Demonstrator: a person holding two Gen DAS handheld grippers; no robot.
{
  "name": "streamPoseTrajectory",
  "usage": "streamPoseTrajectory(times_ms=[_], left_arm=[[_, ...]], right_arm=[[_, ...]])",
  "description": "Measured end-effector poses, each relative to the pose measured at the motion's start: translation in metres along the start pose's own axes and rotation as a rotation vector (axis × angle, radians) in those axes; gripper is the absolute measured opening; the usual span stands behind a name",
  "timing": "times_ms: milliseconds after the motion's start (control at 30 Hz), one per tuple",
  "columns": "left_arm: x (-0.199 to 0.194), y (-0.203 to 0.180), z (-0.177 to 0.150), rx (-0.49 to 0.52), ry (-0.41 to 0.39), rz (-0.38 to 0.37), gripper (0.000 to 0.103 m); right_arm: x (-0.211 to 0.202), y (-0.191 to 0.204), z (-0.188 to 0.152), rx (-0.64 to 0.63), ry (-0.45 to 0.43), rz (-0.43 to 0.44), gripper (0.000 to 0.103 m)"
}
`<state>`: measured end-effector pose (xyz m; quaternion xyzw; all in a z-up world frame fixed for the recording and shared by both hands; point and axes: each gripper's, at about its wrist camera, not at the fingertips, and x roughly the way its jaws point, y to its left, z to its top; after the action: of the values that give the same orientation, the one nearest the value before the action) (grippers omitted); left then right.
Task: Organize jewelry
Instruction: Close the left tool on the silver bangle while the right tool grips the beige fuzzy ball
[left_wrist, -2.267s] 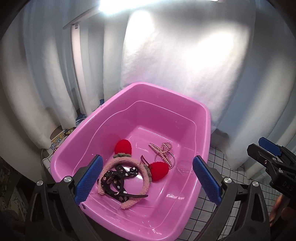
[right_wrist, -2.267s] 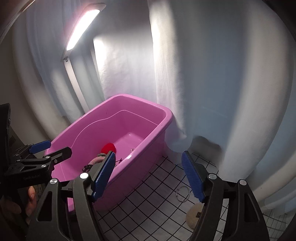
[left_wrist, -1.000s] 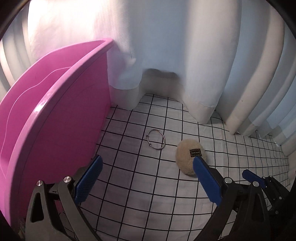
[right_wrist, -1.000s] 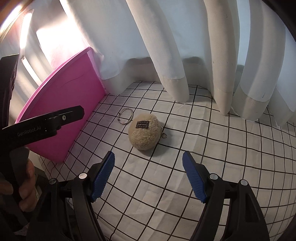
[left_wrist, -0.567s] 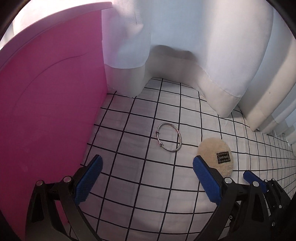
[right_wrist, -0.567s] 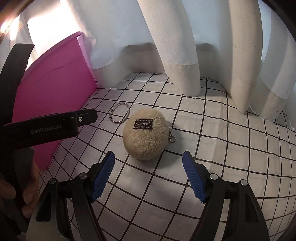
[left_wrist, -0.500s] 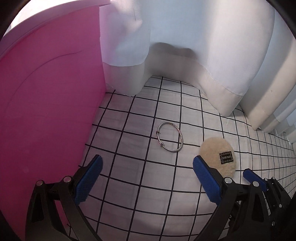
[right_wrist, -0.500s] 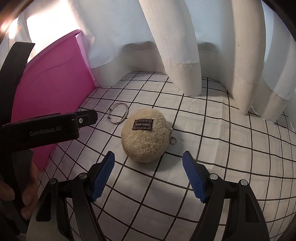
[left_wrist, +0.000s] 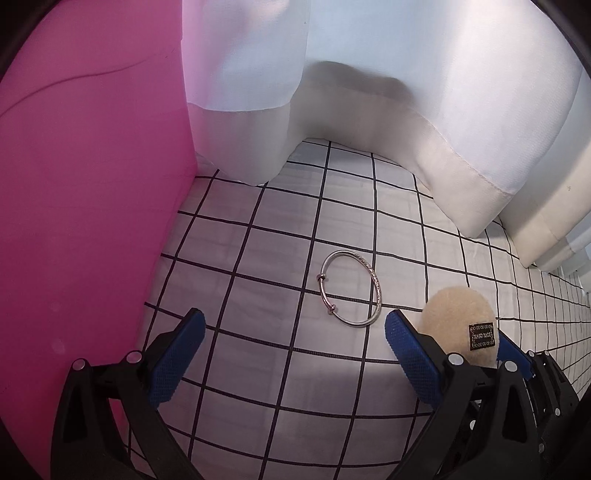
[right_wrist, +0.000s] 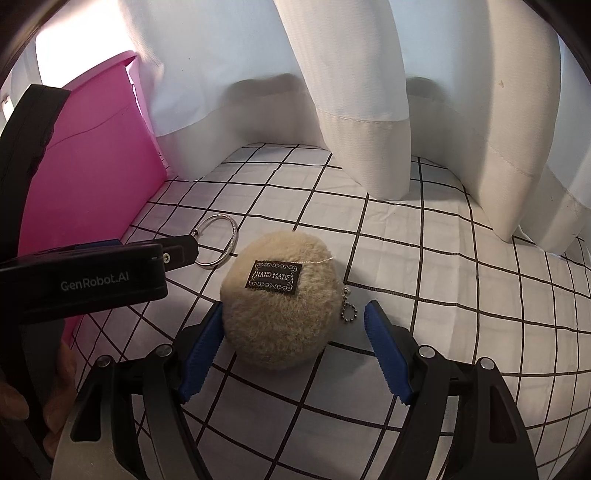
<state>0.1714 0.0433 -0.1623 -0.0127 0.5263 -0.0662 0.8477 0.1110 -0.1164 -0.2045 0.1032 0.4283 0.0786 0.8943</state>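
A silver bangle (left_wrist: 350, 289) lies on the checked cloth, just ahead of my open left gripper (left_wrist: 293, 334); it also shows in the right wrist view (right_wrist: 218, 245). A beige fluffy pompom keychain (right_wrist: 280, 314) with a black "HAND MADE" label and a small ball chain sits between the open fingers of my right gripper (right_wrist: 293, 334), its left side touching the left pad. The pompom shows at the lower right of the left wrist view (left_wrist: 460, 325). The pink tub (left_wrist: 85, 192) stands at the left; its inside is hidden.
White curtains (right_wrist: 354, 92) hang at the back and reach down to the checked cloth (right_wrist: 461, 295). The left gripper's black body (right_wrist: 92, 280) and the hand holding it fill the left of the right wrist view. The pink tub's wall (right_wrist: 92, 177) borders the left.
Both grippers have moved from the tub down toward the cloth. The left has closed in on the bangle; the right has come forward until the pompom sits between its fingers.
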Motion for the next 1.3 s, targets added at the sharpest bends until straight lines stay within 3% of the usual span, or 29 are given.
streamPoseTrajectory(times_ms=[267, 500, 867, 967, 1067, 1133, 1200, 1300], left_arm=[[0.019, -0.001, 0.004, -0.01, 0.014, 0.0, 0.096], [0.027, -0.008, 0.009, -0.006, 0.008, -0.025, 0.096], [0.043, -0.028, 0.019, 0.05, -0.032, 0.067, 0.097], [0.043, -0.03, 0.016, 0.049, -0.059, 0.057, 0.095], [0.034, -0.037, 0.007, 0.084, -0.095, 0.04, 0.082], [0.028, -0.044, 0.002, 0.124, -0.116, 0.017, 0.061], [0.025, -0.051, 0.0, 0.152, -0.129, 0.001, 0.046], [0.023, -0.054, -0.001, 0.151, -0.132, -0.009, 0.043]], right_arm=[[0.002, -0.022, 0.01, 0.012, -0.035, -0.068, 0.072], [0.007, -0.037, 0.014, 0.037, -0.024, -0.069, 0.072], [0.01, -0.038, 0.015, 0.027, -0.022, -0.074, 0.072], [0.012, -0.037, 0.017, 0.018, -0.015, -0.073, 0.072], [0.013, -0.036, 0.019, 0.015, -0.015, -0.072, 0.071], [0.014, -0.034, 0.02, 0.01, -0.017, -0.069, 0.065], [0.016, -0.031, 0.022, 0.001, -0.014, -0.067, 0.056], [0.018, -0.03, 0.023, 0.0, -0.014, -0.06, 0.055]])
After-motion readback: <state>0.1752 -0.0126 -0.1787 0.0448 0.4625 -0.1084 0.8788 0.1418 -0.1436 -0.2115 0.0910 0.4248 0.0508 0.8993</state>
